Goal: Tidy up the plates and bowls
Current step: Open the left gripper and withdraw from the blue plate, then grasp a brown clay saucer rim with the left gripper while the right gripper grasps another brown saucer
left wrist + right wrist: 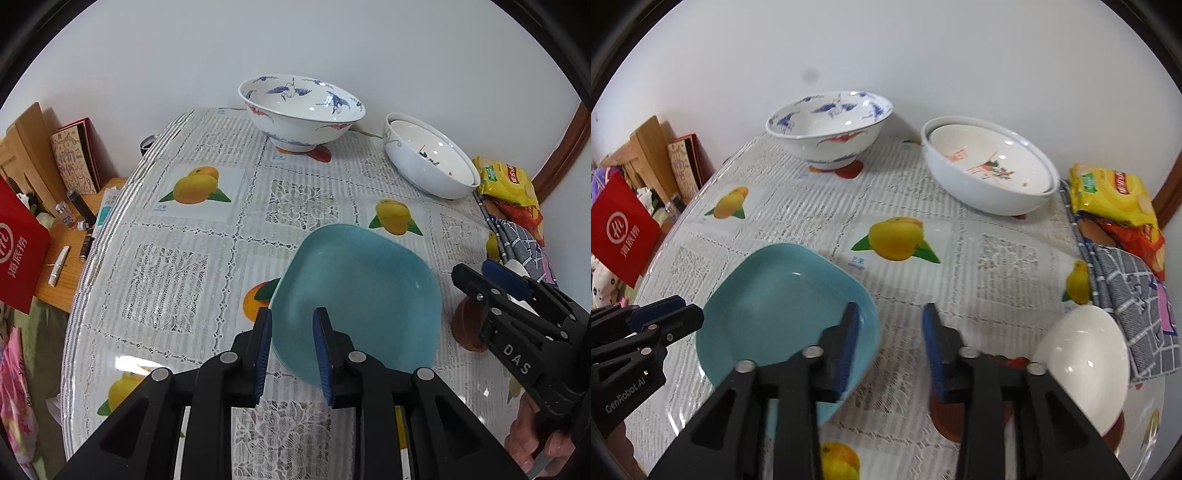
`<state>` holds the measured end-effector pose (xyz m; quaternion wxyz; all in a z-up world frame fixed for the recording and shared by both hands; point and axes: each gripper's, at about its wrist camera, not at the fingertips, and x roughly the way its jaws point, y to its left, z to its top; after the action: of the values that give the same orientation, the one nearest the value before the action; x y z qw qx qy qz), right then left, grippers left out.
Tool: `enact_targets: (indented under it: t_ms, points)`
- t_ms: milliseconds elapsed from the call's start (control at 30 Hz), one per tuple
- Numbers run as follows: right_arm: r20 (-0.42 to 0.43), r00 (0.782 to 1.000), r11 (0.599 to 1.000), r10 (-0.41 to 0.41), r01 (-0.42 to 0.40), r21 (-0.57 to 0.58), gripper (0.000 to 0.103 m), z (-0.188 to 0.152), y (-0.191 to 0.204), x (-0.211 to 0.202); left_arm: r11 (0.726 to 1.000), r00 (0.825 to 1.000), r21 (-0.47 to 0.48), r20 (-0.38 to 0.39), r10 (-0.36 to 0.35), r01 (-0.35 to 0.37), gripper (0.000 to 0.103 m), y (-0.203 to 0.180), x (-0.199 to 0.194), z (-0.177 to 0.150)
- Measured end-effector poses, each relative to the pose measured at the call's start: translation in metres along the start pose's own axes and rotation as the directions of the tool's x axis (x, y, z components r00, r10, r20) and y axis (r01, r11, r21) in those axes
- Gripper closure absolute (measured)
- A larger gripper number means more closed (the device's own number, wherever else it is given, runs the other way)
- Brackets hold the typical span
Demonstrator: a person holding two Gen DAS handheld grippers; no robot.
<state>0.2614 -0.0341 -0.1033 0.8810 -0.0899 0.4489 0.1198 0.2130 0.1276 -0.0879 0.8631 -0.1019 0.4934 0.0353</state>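
Note:
A teal square plate [362, 295] [783, 306] lies flat on the table near me. My left gripper [292, 317] is open astride the plate's near left rim, with its pads clear of it. My right gripper [890, 308] is open too; its left finger is over the plate's right rim and its right finger is over the cloth. Each gripper shows in the other's view, the right gripper [491, 280] and the left gripper [676, 310]. At the back stands a large blue-crane bowl [301, 110] [827, 129]. To its right is a white bowl [428, 158] [990, 173] with a smaller dish nested inside. A plain white bowl [1082, 362] sits near right.
The round table [166, 280] has a lace cloth with fruit pictures under glass. Yellow and red snack packs [1115, 199] and a chequered cloth [1134, 306] crowd its right edge. Left of it are a red box [18, 251] and a cluttered wooden side table [74, 221]. A wall stands close behind.

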Motion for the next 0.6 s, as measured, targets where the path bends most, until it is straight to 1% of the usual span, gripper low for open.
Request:
enact_targets:
  t_ms: [67, 167, 233, 267, 333, 500, 600]
  points:
    - [0.022, 1.000, 1.000, -0.009, 0.009, 0.019, 0.057, -0.004, -0.009, -0.015, 1.000, 1.000, 0.009, 0.012, 0.000, 0.000, 0.081, -0.006, -0.009, -0.003]
    - [0.047, 0.998, 0.998, -0.030, 0.028, 0.049, 0.054, -0.010, -0.025, -0.035, 0.999, 1.000, 0.032, 0.029, -0.008, 0.007, 0.081, -0.019, -0.021, -0.006]
    - [0.062, 0.997, 0.997, -0.043, 0.038, 0.072, 0.052, -0.017, -0.037, -0.049, 0.999, 0.999, 0.052, 0.038, -0.015, 0.013, 0.079, -0.030, -0.028, -0.008]
    - [0.070, 0.997, 0.996, -0.044, 0.038, 0.086, 0.052, -0.022, -0.045, -0.059, 0.998, 0.999, 0.066, 0.046, -0.023, 0.020, 0.077, -0.039, -0.033, -0.011]
    - [0.088, 0.995, 0.993, -0.036, 0.026, 0.111, 0.052, -0.032, -0.060, -0.074, 0.996, 0.998, 0.086, 0.055, -0.036, 0.031, 0.077, -0.052, -0.039, -0.013]
    - [0.101, 0.992, 0.981, -0.078, 0.058, 0.185, 0.052, -0.063, -0.105, -0.104, 0.988, 0.995, 0.150, 0.081, -0.056, 0.044, 0.077, -0.093, -0.054, -0.028]
    - [0.100, 0.990, 0.967, -0.098, 0.071, 0.245, 0.051, -0.083, -0.136, -0.118, 0.984, 0.994, 0.171, 0.093, -0.065, 0.049, 0.077, -0.111, -0.059, -0.037]
